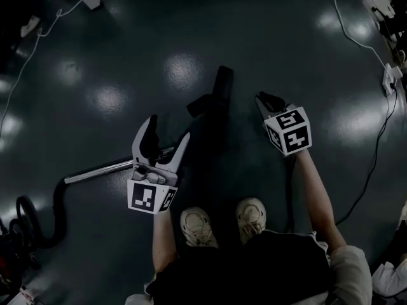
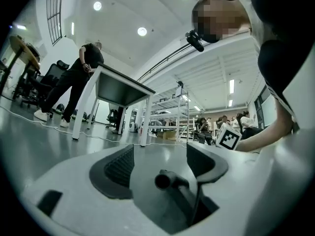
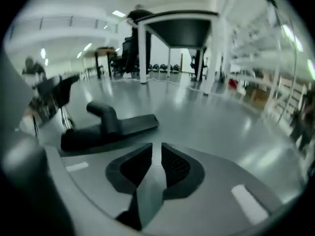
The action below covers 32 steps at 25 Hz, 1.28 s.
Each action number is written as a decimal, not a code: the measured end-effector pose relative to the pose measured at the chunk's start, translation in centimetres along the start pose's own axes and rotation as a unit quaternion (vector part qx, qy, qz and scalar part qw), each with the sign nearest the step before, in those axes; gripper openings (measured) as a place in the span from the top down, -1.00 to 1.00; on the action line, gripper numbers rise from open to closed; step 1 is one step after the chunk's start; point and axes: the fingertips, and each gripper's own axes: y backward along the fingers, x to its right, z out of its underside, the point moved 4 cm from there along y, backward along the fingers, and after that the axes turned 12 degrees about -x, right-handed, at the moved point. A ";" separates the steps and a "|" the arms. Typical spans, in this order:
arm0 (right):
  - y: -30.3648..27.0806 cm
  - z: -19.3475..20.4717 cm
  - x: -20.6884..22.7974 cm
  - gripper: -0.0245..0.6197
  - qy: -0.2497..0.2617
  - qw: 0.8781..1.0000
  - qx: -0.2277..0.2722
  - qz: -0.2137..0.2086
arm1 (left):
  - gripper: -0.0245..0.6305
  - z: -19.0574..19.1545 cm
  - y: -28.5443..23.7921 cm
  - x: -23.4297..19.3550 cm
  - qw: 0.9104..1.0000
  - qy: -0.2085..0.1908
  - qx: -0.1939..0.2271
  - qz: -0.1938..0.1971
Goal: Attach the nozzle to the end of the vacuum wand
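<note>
Wand end (image 2: 163, 181) between spread left tongs (image 2: 162, 156)

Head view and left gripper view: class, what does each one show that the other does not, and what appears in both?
Only the head view shows the black floor nozzle, the hose and a pair of shoes.

Only the left gripper view shows a white-legged table, a standing person beside it, and shelving behind.

Both show the vacuum wand, with its end between the open jaws of the left gripper and not clamped. Both also show the right gripper nearby.
</note>
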 end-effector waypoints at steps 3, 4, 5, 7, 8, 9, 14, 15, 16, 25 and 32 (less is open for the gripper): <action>1.6 -0.7 -0.9 0.60 0.104 0.994 0.002 0.023 | -0.08 -0.1 0.4 -0.3 1.000 -0.013 -0.004 -0.007; 1.9 -1.3 -1.9 0.45 0.113 0.994 0.005 -0.011 | -0.08 0.0 0.6 -0.6 1.000 -0.021 -0.012 -0.008; 2.0 -2.0 -2.9 0.30 0.119 0.992 0.009 -0.043 | -0.08 0.3 0.8 -0.8 0.999 -0.034 -0.027 -0.006; 2.1 -3.7 -4.6 0.24 0.131 0.988 0.020 -0.085 | -0.08 0.8 1.1 -1.1 0.996 -0.063 -0.068 0.008; 2.0 -4.6 -5.4 0.24 0.136 0.985 0.023 -0.101 | -0.08 1.1 1.2 -1.2 0.993 -0.077 -0.087 0.016; 1.6 -5.5 -6.2 0.23 0.142 0.983 0.024 -0.116 | -0.08 1.4 1.5 -1.3 0.989 -0.095 -0.107 0.025; -4.0 -9.5 -8.7 0.20 0.160 0.972 -0.054 -0.166 | -0.16 5.6 4.0 -3.1 0.943 -0.204 -0.260 0.048; -5.5 -9.8 -9.1 0.19 0.164 0.968 -0.088 -0.170 | -0.18 6.8 4.6 -3.4 0.929 -0.215 -0.295 0.054; -6.9 -10.0 -9.5 0.14 0.170 0.963 -0.121 -0.173 | -0.21 8.2 5.0 -3.6 0.914 -0.228 -0.329 0.062; -11.4 -8.8 -12.2 0.19 0.214 0.930 -0.230 -0.188 | 0.28 14.3 4.1 -4.1 0.822 -0.374 -0.419 0.096; -7.7 -5.4 -14.3 0.23 0.351 0.894 -0.162 -0.226 | 0.44 12.2 3.6 -4.3 0.824 -0.384 -0.406 0.095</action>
